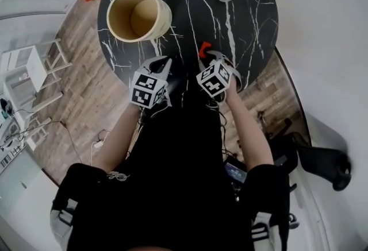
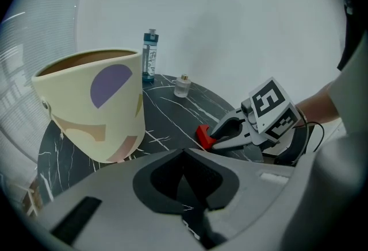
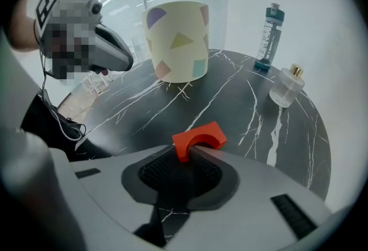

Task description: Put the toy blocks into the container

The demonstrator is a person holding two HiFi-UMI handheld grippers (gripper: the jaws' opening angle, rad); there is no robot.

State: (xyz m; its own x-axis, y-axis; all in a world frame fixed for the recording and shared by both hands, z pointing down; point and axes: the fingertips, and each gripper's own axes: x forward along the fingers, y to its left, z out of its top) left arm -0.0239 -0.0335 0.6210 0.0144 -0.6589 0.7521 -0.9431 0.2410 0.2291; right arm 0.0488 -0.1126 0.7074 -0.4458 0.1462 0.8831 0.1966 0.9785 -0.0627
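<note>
Right gripper spread, red block at tips. Best centre jaws across arch, then close squarely. Left gripper pressed together, empty.

Studio-like room: round black marble table, wood-plank floor, white shelving.

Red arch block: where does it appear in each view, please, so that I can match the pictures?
Head view: red arch block just above centre, on the dark table.
Left gripper view: block right of centre, below mid-height.
Right gripper view: block centre, slightly low.
Shared landmark: cream container.
</note>
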